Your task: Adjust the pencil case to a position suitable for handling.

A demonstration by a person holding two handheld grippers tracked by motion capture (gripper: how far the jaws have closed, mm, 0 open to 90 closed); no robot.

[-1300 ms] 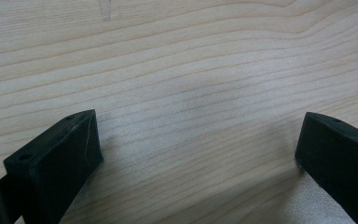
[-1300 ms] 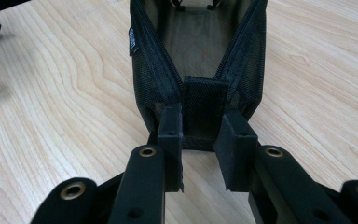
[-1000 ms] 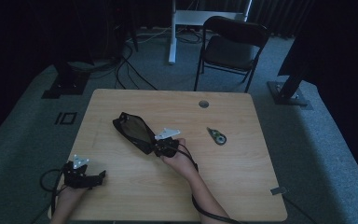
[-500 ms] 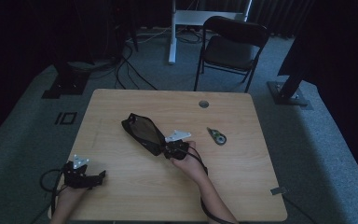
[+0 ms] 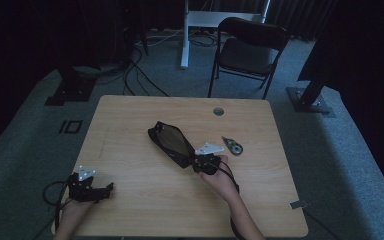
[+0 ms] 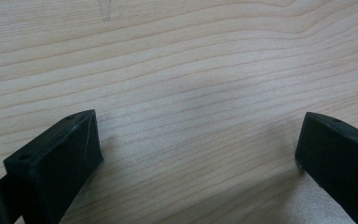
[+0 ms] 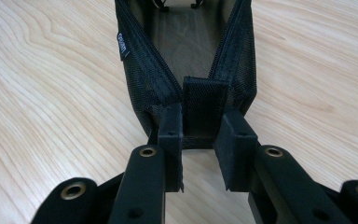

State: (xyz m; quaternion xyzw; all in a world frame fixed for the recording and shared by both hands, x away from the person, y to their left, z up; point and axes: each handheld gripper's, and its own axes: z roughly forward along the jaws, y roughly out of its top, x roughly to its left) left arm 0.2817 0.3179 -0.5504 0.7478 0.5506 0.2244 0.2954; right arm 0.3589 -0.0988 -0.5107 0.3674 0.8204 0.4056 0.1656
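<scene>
A black mesh pouch lies unzipped in the middle of the wooden table, its dark inside showing. My right gripper is at the pouch's near right end, shut on it. In the right gripper view the jaws pinch the fabric tab at the end of the pouch, with the gripper low over the wood. My left gripper rests at the table's front left, far from the pouch. Its jaws stand wide open over bare wood in the left gripper view.
A small teardrop-shaped tape dispenser lies just right of the right gripper. A round cable hole sits near the table's far edge. A dark folding chair stands behind the table, with cables on the floor at the back left.
My right gripper has slid to the right across the table, dragging the pouch with it toward the tape dispenser. The left gripper has stayed put.
</scene>
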